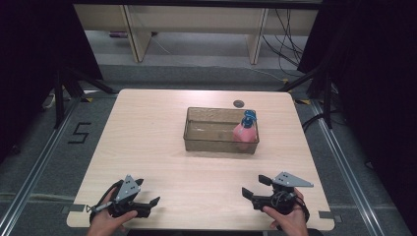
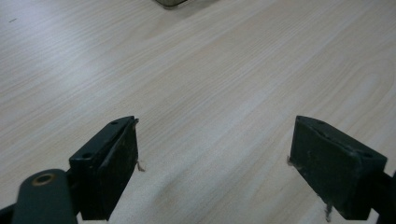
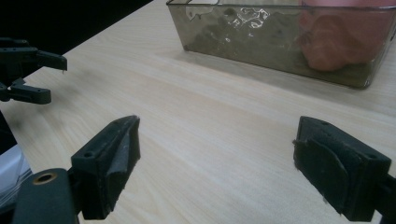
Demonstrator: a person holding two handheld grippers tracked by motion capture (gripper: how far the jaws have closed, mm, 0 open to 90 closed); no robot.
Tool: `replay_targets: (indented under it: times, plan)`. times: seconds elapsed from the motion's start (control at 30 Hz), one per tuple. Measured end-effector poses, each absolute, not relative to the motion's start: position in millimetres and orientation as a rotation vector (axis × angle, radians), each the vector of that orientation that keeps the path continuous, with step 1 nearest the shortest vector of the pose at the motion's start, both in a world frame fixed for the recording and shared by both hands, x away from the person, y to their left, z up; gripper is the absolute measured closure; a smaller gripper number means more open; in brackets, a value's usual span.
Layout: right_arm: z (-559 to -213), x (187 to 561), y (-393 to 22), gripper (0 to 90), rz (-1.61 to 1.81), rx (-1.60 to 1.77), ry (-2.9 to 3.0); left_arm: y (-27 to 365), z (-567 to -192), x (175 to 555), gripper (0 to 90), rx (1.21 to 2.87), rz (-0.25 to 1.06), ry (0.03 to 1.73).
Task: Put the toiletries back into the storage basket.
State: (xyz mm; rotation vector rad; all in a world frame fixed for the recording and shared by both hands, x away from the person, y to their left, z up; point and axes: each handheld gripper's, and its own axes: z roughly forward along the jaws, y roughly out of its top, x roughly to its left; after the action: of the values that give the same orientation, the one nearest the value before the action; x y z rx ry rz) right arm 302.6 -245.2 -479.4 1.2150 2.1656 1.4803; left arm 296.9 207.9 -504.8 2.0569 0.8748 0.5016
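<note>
- Work surface: a light wooden table (image 1: pixel 147 147). A clear, smoke-tinted plastic bin (image 1: pixel 206 143) stands slightly right of centre, towards the far side.
- Object location: a pink spray bottle with a blue trigger head (image 1: pixel 246 129) sits inside the bin at its right end, leaning against the right wall, head uppermost. In the right gripper view the pink body (image 3: pixel 341 44) shows through the near wall of the bin (image 3: pixel 261 51).
- Left gripper (image 1: pixel 153 203): at the near left edge of the table, jaws spread wide with bare table between them, as the left gripper view (image 2: pixel 215 158) confirms. It holds nothing and is well apart from the bin.
- Right gripper (image 1: pixel 254 187): at the near right edge, jaws fully apart and empty (image 3: pixel 217 163), pointed towards the bin but well short of it.
- Handling judgement: the bottle appears to be light moulded plastic, smooth and somewhat slippery; the body may flex under a firm squeeze. The trigger head is the fragile part.
- Recommended hold: approach from above with the right gripper and clamp across the neck just below the blue head, or across the narrower upper body. Avoid pressing the trigger lever.
- Caution: the bin wall is close beside the bottle; one jaw needs room between them.
</note>
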Motion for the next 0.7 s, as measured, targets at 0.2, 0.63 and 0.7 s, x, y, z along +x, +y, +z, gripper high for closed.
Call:
replay_targets:
  times: [0.2,0.63,0.7]
  plan:
    - [-480.8,298.9,-245.8,15.5,1.502,1.224,2.182,209.2,-504.0,297.4,15.0,2.082,0.509,0.858]
    - [-481.0,291.4,-245.2,15.5,1.471,1.251,2.212,207.8,-505.4,297.1,15.0,2.057,0.509,0.872]
    - [-483.1,293.6,-246.9,15.5,1.449,1.182,2.206,207.8,-505.6,297.2,15.0,2.056,0.510,0.872]
